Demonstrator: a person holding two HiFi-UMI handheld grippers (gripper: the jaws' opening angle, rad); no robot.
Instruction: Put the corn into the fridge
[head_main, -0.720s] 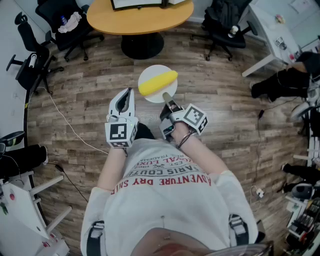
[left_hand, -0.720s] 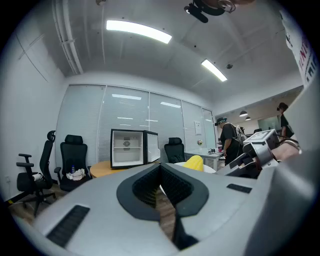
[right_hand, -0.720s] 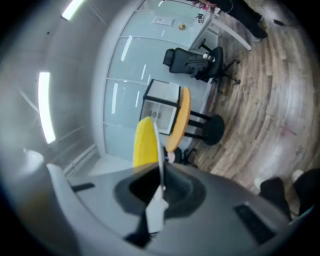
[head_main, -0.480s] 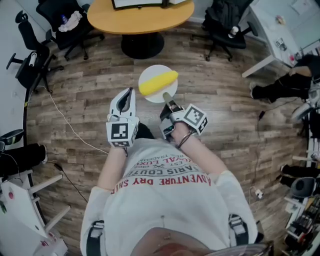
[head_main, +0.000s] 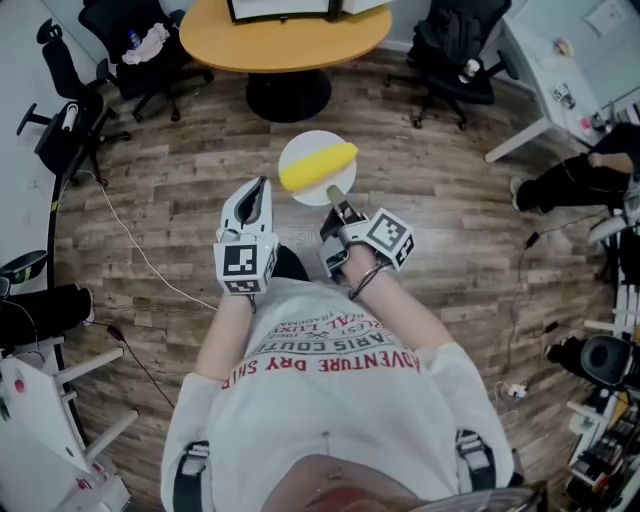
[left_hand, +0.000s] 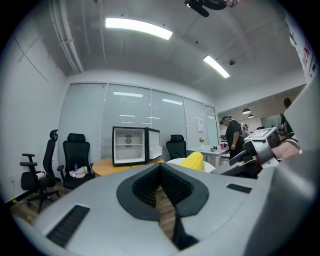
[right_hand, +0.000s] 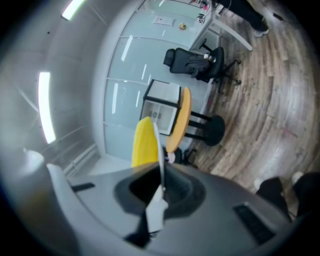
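Observation:
A yellow corn cob lies on a round white plate held level above the wood floor. My right gripper is shut on the plate's near rim. In the right gripper view the plate runs edge-on out of the jaws of that gripper, with the corn beside it. My left gripper hovers just left of the plate, shut and empty. Ahead, in the left gripper view, a small black fridge stands on the round table with its door open; the corn shows to its right.
The orange round table bearing the fridge stands ahead on a black pedestal. Black office chairs flank it left and right. A white desk and a person's legs are at the right; a cable trails over the floor at left.
Both grippers, the plate and the corn stay where they were. The person's legs at the right edge have shifted.

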